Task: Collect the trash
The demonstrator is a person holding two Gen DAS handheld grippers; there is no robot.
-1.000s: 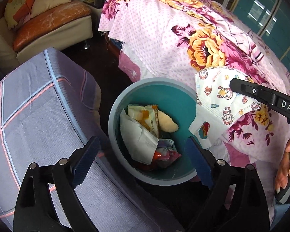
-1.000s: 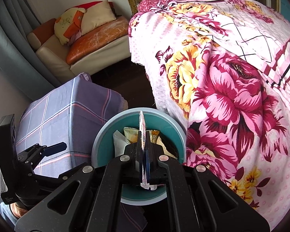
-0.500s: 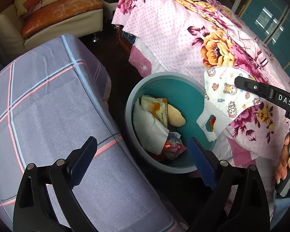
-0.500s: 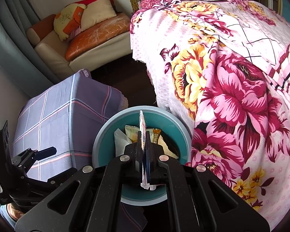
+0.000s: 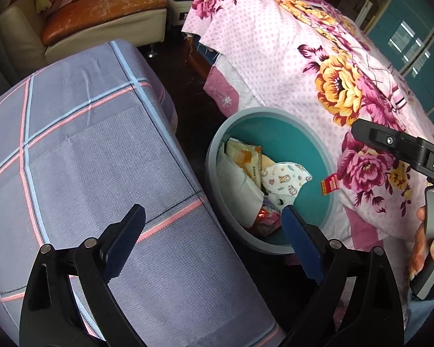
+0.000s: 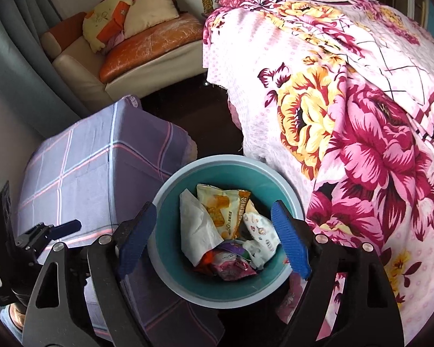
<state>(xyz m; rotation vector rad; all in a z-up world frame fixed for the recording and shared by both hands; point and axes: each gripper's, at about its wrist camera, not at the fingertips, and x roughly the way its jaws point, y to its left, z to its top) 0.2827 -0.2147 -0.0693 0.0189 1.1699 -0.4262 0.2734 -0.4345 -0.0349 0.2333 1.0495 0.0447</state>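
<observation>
A teal bin with a grey rim (image 6: 170, 260) stands on the floor between the stool and the bed; it also shows in the left wrist view (image 5: 327, 156). Inside lie a white cartoon-print face mask (image 6: 260, 231) (image 5: 286, 177), a yellow snack bag (image 6: 222, 208), white tissue (image 6: 193, 228) and a pink wrapper (image 6: 231, 267). My right gripper (image 6: 214, 243) is open and empty above the bin. My left gripper (image 5: 214, 245) is open and empty over the stool's edge, left of the bin.
A stool covered in purple checked cloth (image 5: 86, 144) stands left of the bin. A bed with a pink floral sheet (image 6: 361, 115) is on the right. A sofa with an orange cushion (image 6: 147, 49) is at the back. Dark floor (image 6: 205, 115) lies between them.
My right gripper opened and the face mask it held dropped into the bin. My left gripper drifted left over the stool.
</observation>
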